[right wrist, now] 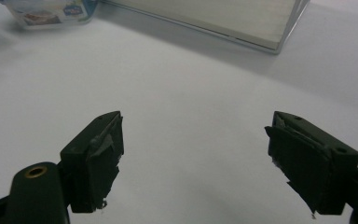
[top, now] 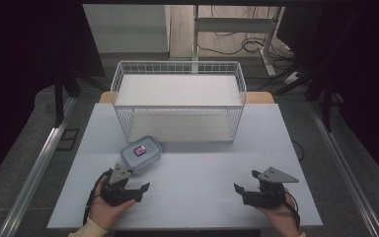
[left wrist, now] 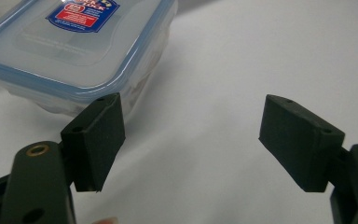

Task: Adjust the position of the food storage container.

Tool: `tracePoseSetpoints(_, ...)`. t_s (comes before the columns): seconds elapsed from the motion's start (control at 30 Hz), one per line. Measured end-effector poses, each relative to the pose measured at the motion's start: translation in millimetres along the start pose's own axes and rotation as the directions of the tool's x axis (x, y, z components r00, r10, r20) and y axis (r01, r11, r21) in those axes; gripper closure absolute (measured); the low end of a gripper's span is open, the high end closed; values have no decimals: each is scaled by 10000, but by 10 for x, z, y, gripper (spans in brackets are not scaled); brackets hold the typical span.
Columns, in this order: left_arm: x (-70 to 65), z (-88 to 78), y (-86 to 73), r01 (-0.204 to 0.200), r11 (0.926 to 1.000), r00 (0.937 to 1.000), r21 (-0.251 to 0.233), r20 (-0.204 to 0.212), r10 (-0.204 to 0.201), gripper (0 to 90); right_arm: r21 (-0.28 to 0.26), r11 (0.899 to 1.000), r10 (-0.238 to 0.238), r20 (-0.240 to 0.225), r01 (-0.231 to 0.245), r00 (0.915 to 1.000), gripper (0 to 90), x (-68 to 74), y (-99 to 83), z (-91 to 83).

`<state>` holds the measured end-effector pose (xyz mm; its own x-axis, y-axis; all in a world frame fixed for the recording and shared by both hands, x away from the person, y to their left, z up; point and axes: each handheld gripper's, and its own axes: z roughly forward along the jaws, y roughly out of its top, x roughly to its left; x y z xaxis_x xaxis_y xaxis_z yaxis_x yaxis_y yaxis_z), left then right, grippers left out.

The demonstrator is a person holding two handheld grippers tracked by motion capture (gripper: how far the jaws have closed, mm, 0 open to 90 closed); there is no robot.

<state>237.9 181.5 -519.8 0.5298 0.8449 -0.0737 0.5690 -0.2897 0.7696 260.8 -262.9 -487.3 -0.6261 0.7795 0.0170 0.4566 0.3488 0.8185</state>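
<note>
A person stands at the near edge of a pale tabletop, a gripper in each hand. The left gripper sits at the near left, its fingers spread wide and released, with nothing between them. Just beyond it, a little farther in and to the left of centre, lies a clear plastic food container with a blue-rimmed snap lid and a red and blue label on top. In the left gripper view the container lies close ahead, with its near corner just past the tip of the left-hand finger; whether they touch I cannot tell. The open gap between the fingers looks onto bare tabletop beside the box rather than onto the box itself.

The right gripper rests at the near right, well apart from the container. Its fingers are also spread and released, holding nothing, with bits of worn padding showing on their inner faces. In the right gripper view the container shows far off at the upper left.

At the far side of the tabletop stands a white wire basket, broad and rectangular, with a pale board on its floor. The container sits just in front of its near left corner, close but apart from the wire.
</note>
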Motion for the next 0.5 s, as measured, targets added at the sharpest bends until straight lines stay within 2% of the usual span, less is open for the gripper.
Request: tracePoseSetpoints(0.5,-48,-21,-9,-263,9996,9996,-27,59,263,219,80,9999,-63,38,62,10000,186,36,-4,31)
